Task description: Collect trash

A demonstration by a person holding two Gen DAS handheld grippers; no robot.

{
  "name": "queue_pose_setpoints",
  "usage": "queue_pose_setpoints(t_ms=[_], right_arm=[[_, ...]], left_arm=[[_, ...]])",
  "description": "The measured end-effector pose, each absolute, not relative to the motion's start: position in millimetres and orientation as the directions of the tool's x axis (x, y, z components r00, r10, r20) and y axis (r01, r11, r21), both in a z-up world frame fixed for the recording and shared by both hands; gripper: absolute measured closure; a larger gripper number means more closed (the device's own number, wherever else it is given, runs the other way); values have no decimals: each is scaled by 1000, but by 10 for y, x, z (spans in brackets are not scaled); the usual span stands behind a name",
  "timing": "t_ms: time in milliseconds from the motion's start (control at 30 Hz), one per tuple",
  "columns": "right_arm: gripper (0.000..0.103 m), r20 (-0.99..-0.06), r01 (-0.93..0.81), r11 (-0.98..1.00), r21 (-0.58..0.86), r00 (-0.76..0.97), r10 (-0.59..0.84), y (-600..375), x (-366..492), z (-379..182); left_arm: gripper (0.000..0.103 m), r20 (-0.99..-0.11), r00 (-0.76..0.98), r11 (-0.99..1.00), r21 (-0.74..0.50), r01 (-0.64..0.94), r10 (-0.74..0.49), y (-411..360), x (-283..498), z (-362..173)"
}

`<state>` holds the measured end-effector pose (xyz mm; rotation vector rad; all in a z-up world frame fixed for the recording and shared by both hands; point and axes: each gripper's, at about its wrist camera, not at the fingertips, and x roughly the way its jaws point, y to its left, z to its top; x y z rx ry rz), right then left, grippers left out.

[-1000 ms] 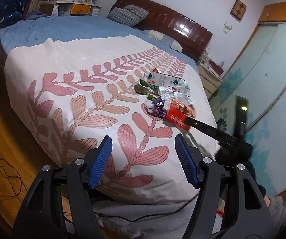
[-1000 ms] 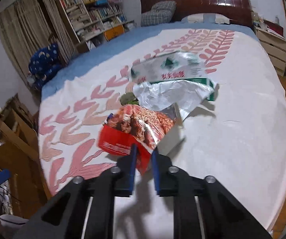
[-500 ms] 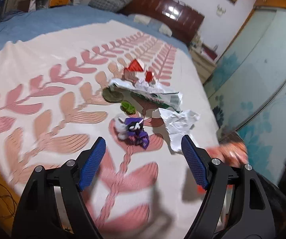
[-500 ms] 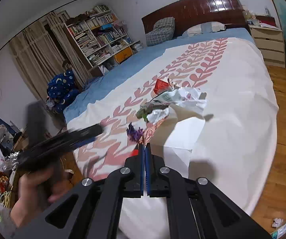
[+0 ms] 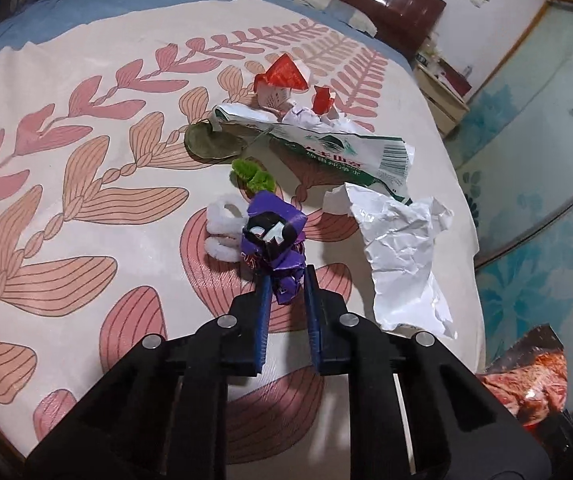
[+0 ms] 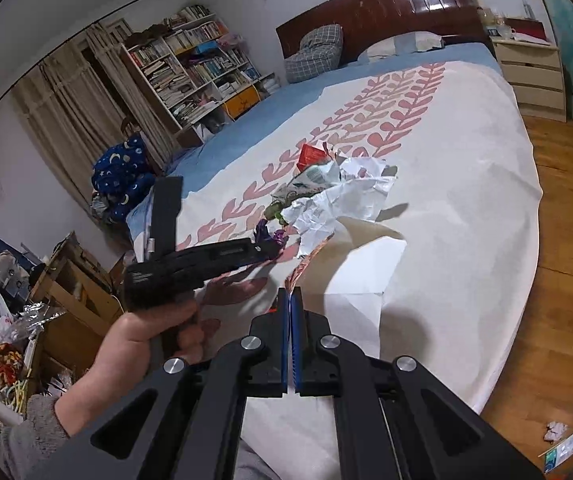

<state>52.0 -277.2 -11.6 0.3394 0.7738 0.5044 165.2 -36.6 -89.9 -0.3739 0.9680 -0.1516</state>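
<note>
Glossy purple foil wrapper [image 5: 274, 240] — crumpled white paper [image 5: 402, 256] — matt cloth bedspread [image 5: 86, 160].

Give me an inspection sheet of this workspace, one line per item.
Surface: bedspread with pink leaf print, over a bed.
Job's things: purple wrapper, crumpled white paper, green-printed bag, red carton, leaf, red snack bag.
Clutter: white and green fuzzy loops beside the purple wrapper.
Grippers: left gripper closed on the purple wrapper; right gripper shut on the red snack bag.
Cables: nothing seen.
Surroundings: bookshelf, headboard, nightstand, scraps on the wooden floor.
</note>
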Motion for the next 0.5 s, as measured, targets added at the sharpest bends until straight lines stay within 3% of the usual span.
queue_pose_setpoints(t_ms=[233,267,300,367,500], right_arm=[[100,-578,-308,828,468,603,551,-2799,467,-89],[100,-579,-306,828,469,601,551,-2806,463,-92],[100,-580,-305,828,470,601,550,-2808,471,-91],[100,-582,-301,830,469,602,547,-2813,480,-95],[100,-584,-299,828,474,597,550,-2800,520,-106]], left_arm=[[84,-773,563,914,-398,-73,-292,-297,1695,-910],[75,-769,566,906,-413,-88,-296,-262,1690,-900],[55,-765,574,903,-418,-96,-293,-247,1693,-886],[35,-752,598,900,-421,-113,-277,-218,1681,-844],[35,-762,587,897,-422,-128,-275,-189,1780,-864]])
